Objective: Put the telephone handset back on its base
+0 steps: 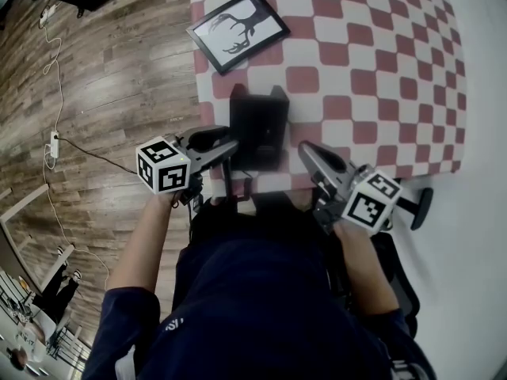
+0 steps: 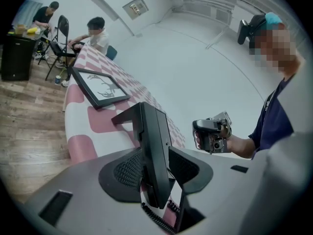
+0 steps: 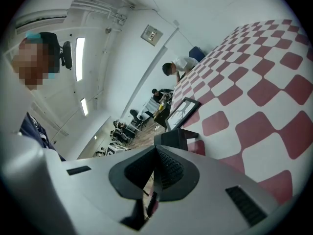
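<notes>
Looking down from the head view, I see a table with a red and white checked cloth (image 1: 380, 46). A black telephone (image 1: 257, 125) stands on it close to the near edge. Its handset and base make one dark block there, and I cannot tell them apart. The left gripper (image 1: 230, 147) reaches to the left side of the telephone. The right gripper (image 1: 305, 150) is just beside the telephone's right side, apart from it. Farther on the cloth lies a black picture frame (image 1: 238, 28), and inside it is a print of a deer's head with antlers. This view also shows the wooden floor (image 1: 119, 93) left of the table, with a thin white cable (image 1: 55, 93) on it.

The left gripper view gives what the head view hides. The jaws stand wide apart, and the tall dark body of the telephone rises between the two black pads (image 2: 124, 173). A strip of the cloth shows between it and the right pad, so the jaws do not clamp it. A coiled cord (image 2: 156, 218) hangs under it. The same view catches the right gripper held in a hand, and two seated people (image 2: 95, 33) at the far end of the table.

The right gripper view shows its pads (image 3: 171, 168) brought together with only a thin slit between them and nothing held. The telephone and the frame lie beyond the jaws.
</notes>
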Demonstrator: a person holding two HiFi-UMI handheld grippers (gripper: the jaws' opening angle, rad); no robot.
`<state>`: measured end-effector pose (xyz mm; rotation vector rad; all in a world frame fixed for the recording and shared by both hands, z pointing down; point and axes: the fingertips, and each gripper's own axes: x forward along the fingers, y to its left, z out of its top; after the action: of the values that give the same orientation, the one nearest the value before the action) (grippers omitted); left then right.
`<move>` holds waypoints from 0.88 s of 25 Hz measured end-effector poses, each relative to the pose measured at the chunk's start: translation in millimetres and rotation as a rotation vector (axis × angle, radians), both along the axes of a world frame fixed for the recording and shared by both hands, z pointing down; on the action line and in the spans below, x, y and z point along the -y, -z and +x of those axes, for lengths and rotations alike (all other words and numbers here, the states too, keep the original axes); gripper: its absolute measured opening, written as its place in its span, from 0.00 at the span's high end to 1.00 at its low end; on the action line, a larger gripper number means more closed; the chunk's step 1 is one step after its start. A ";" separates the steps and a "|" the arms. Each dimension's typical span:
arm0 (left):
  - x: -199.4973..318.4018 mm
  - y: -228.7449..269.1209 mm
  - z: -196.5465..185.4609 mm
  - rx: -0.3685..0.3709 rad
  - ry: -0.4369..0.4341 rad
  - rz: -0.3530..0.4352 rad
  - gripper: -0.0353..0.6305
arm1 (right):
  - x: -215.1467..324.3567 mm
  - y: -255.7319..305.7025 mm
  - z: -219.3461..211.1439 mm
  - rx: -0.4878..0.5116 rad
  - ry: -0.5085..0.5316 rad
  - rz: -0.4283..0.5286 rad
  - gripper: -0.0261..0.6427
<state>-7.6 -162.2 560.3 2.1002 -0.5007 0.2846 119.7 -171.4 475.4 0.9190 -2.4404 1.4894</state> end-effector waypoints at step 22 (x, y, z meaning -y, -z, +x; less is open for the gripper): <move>-27.8 143.3 -54.3 -0.043 0.154 0.287 0.79 | -35.4 77.3 -35.9 0.006 -0.031 0.207 0.94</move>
<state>-61.9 -134.3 417.0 2.3230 -0.7083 0.0817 83.8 -136.0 398.2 0.9942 -2.6340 1.2663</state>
